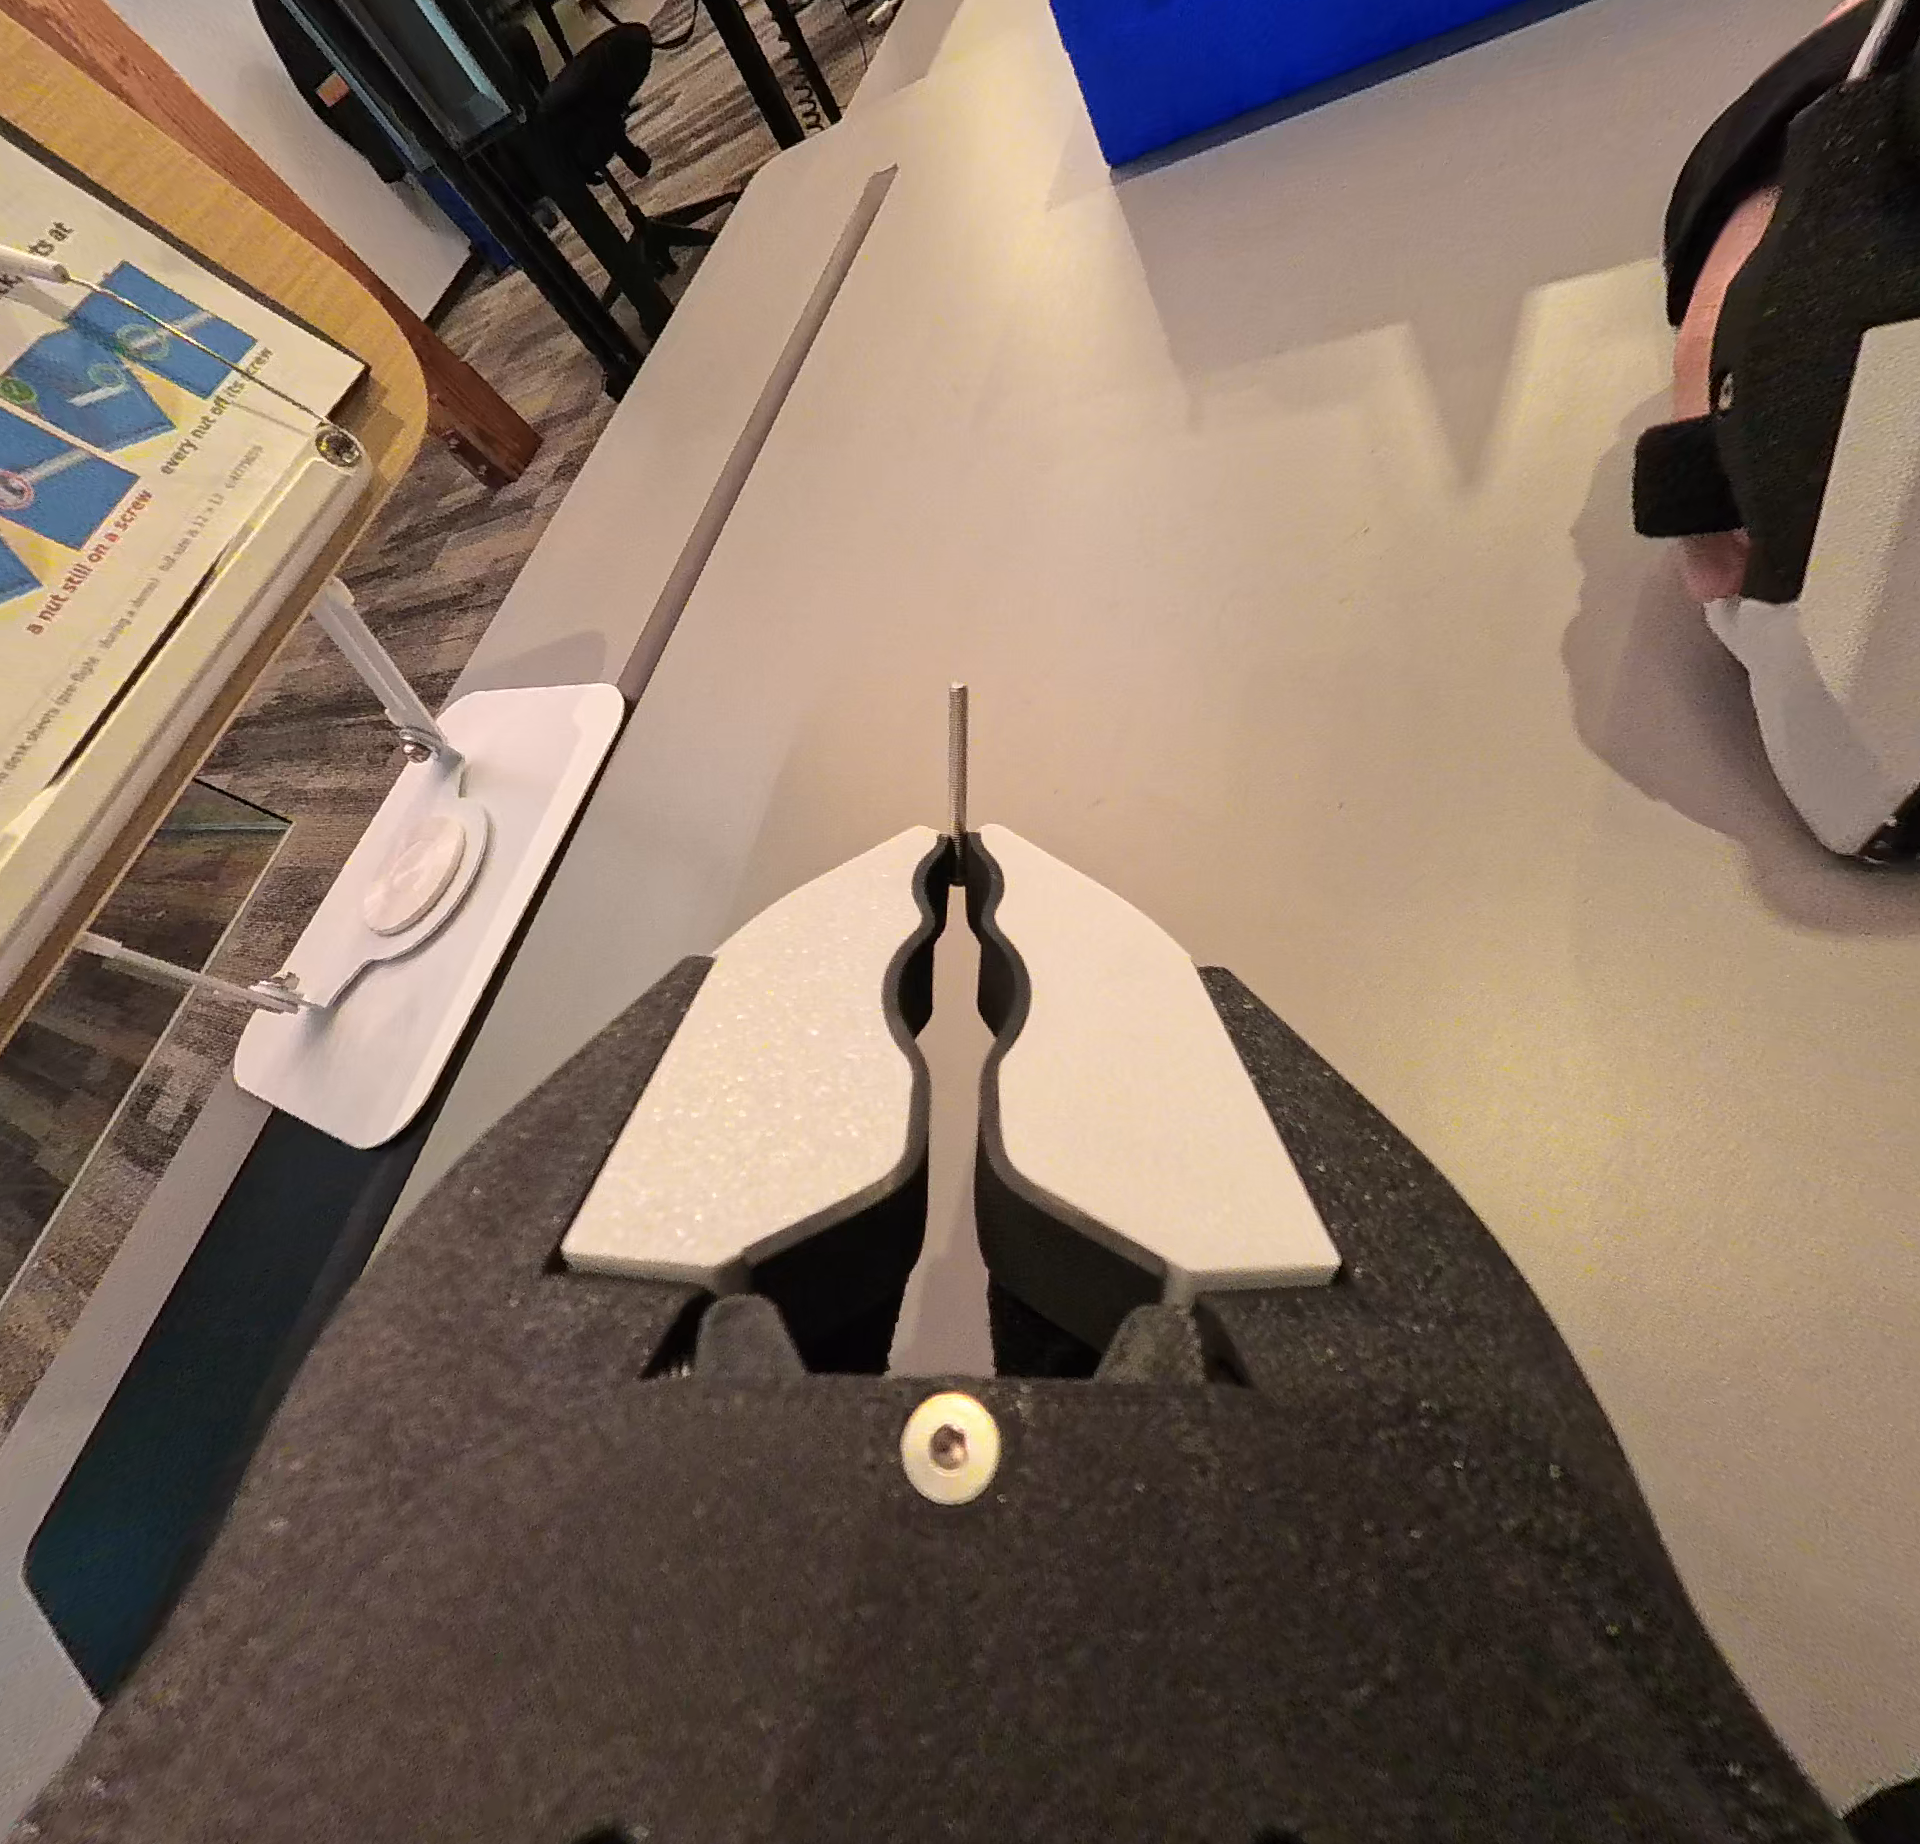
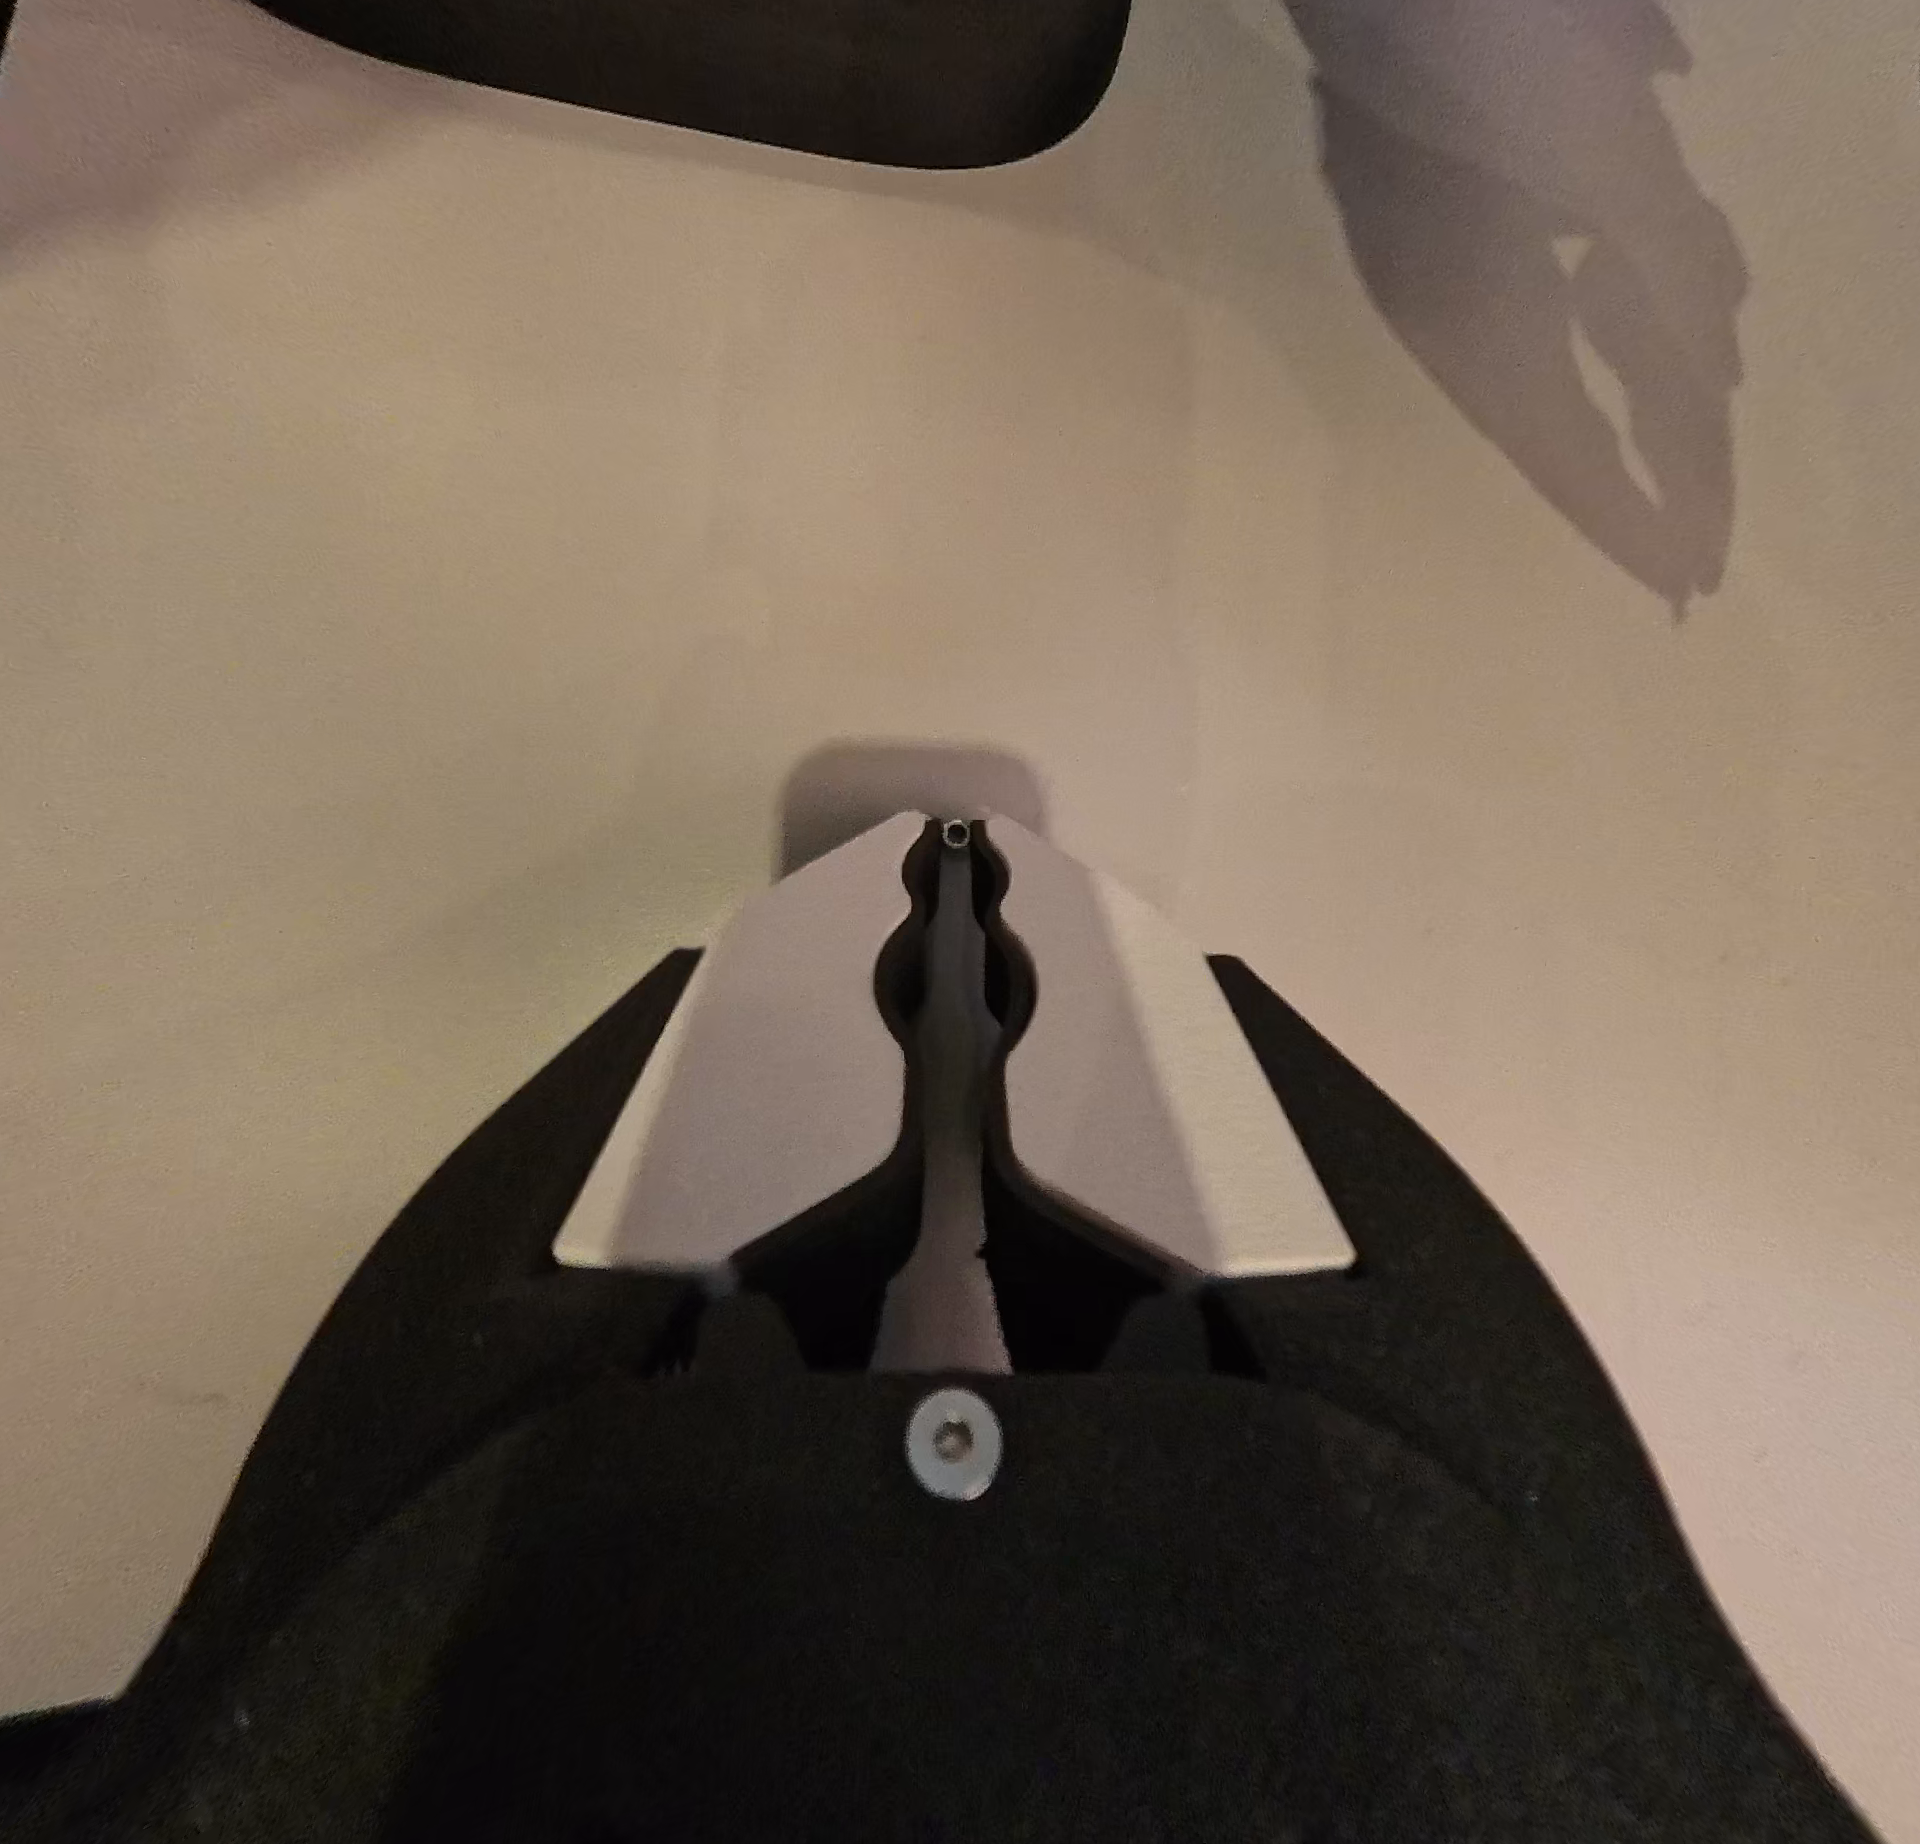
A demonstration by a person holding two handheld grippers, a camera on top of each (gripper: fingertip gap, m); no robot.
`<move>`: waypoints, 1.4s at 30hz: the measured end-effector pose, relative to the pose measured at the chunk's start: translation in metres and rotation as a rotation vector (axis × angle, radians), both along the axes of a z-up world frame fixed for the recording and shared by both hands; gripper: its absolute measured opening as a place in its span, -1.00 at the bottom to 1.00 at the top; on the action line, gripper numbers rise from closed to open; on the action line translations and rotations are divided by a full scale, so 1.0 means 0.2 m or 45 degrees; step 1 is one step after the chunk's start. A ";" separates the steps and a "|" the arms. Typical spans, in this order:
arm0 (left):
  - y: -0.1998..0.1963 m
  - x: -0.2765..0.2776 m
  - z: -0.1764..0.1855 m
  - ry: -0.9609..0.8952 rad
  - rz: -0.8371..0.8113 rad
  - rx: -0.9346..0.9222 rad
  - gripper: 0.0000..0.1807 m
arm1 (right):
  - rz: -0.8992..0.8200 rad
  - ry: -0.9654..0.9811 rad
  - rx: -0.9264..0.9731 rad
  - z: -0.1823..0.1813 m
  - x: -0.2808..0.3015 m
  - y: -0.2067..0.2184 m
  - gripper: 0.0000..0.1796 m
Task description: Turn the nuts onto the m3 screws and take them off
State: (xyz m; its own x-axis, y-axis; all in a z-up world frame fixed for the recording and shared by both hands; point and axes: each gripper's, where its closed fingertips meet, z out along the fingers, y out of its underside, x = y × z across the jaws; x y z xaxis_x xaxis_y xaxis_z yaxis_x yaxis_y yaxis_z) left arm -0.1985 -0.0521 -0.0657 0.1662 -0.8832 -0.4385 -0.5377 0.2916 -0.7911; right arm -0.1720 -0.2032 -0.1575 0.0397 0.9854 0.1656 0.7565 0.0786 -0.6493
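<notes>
My left gripper [image 1: 956, 844] is shut on the head end of a thin threaded M3 screw [image 1: 954, 755]. The bare shaft sticks out past the fingertips over the grey table. No nut shows on the shaft. My right gripper [image 2: 956, 834] is shut on a small silver nut [image 2: 954, 835], pinched at the very fingertips with its hole facing the camera, above the table. The right gripper also shows at the right edge of the left wrist view [image 1: 1829, 506], held by a hand, apart from the screw.
A grey table [image 1: 1299, 547] lies under both grippers. A blue box [image 1: 1403, 28] stands at the far end. A white stand base [image 1: 436, 911] holding an instruction sheet sits at the table's left edge. A dark object [image 2: 675, 28] fills the top of the right wrist view. Some 20 cm of space lies between my two pairs of fingers.
</notes>
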 end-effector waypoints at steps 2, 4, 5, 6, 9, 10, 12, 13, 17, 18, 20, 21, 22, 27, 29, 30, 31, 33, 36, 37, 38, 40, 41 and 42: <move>0.00 0.00 0.00 0.001 -0.005 0.002 -0.98 | 0.003 -0.003 0.012 0.02 0.01 0.00 -0.95; -0.01 0.01 0.00 0.000 -0.011 0.002 -0.98 | 0.002 0.014 0.032 0.05 0.01 0.02 -0.95; -0.01 0.01 0.00 -0.001 -0.016 0.001 -0.98 | 0.002 0.027 0.039 0.08 0.01 0.03 -0.95; -0.02 0.02 0.00 -0.003 -0.024 -0.003 -0.98 | 0.002 0.040 0.045 0.11 0.02 0.04 -0.95; -0.04 0.03 -0.01 -0.005 -0.065 -0.034 -0.98 | -0.008 0.081 0.090 0.23 0.03 0.10 -0.94; -0.06 0.04 -0.01 -0.002 -0.084 -0.053 -0.98 | -0.011 0.110 0.089 0.28 0.03 0.13 -0.94; -0.08 0.04 -0.02 -0.002 -0.110 -0.077 -0.98 | -0.019 0.185 0.054 0.37 0.03 0.19 -0.94; -0.08 0.05 -0.02 -0.006 -0.121 -0.087 -0.98 | -0.024 0.236 0.037 0.42 0.02 0.23 -0.94; -0.10 0.05 0.00 -0.053 -0.146 -0.120 -0.98 | -0.046 0.505 -0.022 0.61 -0.01 0.39 -0.95; -0.10 0.06 0.01 -0.077 -0.153 -0.131 -0.98 | -0.058 0.570 -0.031 0.65 -0.01 0.43 -0.95; -0.10 0.06 0.03 -0.133 -0.170 -0.157 -0.98 | -0.083 0.669 -0.036 0.70 -0.01 0.52 -0.95; -0.10 0.06 0.04 -0.156 -0.177 -0.166 -0.98 | -0.091 0.706 -0.044 0.71 -0.01 0.55 -0.95; -0.11 0.06 0.05 -0.176 -0.184 -0.177 -0.98 | -0.095 0.748 -0.050 0.73 -0.02 0.58 -0.95; -0.10 0.06 0.03 -0.194 -0.197 -0.229 -0.98 | -0.119 0.893 0.022 0.73 -0.02 0.63 -0.95; -0.09 0.06 0.01 -0.181 -0.194 -0.237 -0.98 | -0.139 0.858 0.091 0.69 -0.01 0.63 -0.95; -0.09 0.07 0.00 -0.172 -0.195 -0.238 -0.98 | -0.143 0.864 0.115 0.69 -0.01 0.63 -0.95; -0.09 0.07 -0.01 -0.165 -0.197 -0.237 -0.98 | -0.143 0.879 0.130 0.70 -0.01 0.62 -0.95; -0.10 0.09 -0.02 -0.152 -0.204 -0.233 -0.98 | -0.139 0.897 0.149 0.70 -0.01 0.61 -0.95; -0.11 0.11 -0.02 -0.152 -0.213 -0.206 -0.98 | -0.125 0.882 0.158 0.69 -0.01 0.60 -0.95; -0.12 0.11 -0.01 -0.151 -0.219 -0.200 -0.98 | -0.120 0.881 0.154 0.69 -0.01 0.60 -0.95; -0.12 0.12 -0.01 -0.147 -0.223 -0.195 -0.98 | -0.116 0.873 0.143 0.68 -0.01 0.60 -0.95; -0.13 0.13 -0.01 -0.140 -0.229 -0.184 -0.98 | -0.103 0.850 0.143 0.66 -0.02 0.59 -0.95; -0.13 0.13 -0.01 -0.135 -0.230 -0.182 -0.98 | -0.097 0.838 0.139 0.65 -0.02 0.59 -0.95; -0.13 0.13 -0.01 -0.131 -0.229 -0.181 -0.98 | -0.090 0.830 0.134 0.65 -0.03 0.58 -0.95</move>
